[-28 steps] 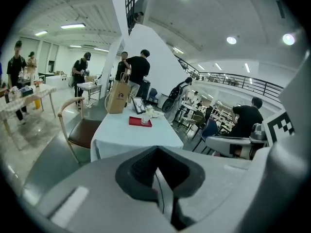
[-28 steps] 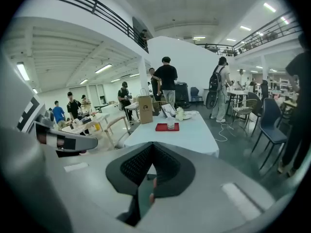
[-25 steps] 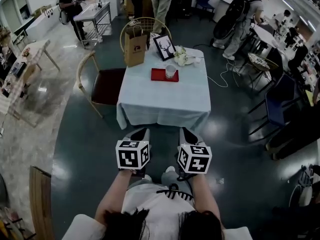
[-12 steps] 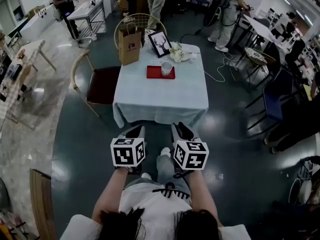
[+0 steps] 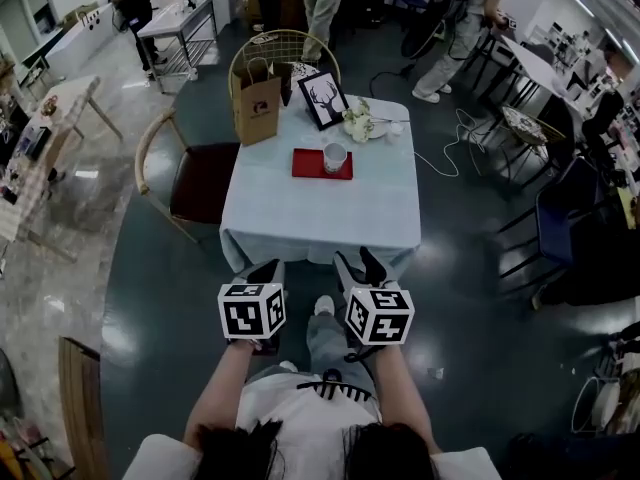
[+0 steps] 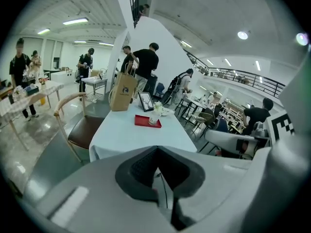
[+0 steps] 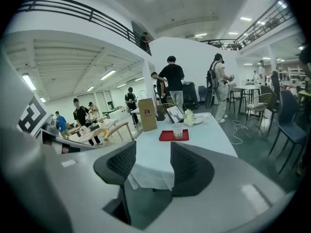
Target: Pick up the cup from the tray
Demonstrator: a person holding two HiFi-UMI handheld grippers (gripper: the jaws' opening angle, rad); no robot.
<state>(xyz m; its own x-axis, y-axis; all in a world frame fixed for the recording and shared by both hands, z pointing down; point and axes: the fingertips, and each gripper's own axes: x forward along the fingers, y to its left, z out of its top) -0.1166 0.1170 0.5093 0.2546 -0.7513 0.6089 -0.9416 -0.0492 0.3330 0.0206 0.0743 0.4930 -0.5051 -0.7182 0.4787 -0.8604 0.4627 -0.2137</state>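
A pale cup (image 5: pixel 334 157) stands upright on a red tray (image 5: pixel 306 163) at the far middle of a table with a light cloth (image 5: pixel 320 213). Both grippers are held side by side before the table's near edge, well short of the tray. My left gripper (image 5: pixel 265 271) is shut with nothing in it; its pads meet in the left gripper view (image 6: pixel 156 150), with the cup (image 6: pixel 155 119) far beyond. My right gripper (image 5: pixel 360 263) is open and its jaws have just been opening, with nothing between them (image 7: pixel 153 159). It points at the cup (image 7: pixel 178 131) and tray (image 7: pixel 167 135).
Behind the tray stand a brown paper bag (image 5: pixel 258 108), a framed deer picture (image 5: pixel 325 98) and white flowers (image 5: pixel 360 120). A wooden chair (image 5: pixel 185 178) is at the table's left, a round-backed chair (image 5: pixel 280 48) behind it. Several people stand farther off. A cable (image 5: pixel 450 153) lies on the floor.
Both grippers have come forward to the table, whose near edge is now just ahead of their tips. The right gripper's fingers have spread apart; the left's stay together.
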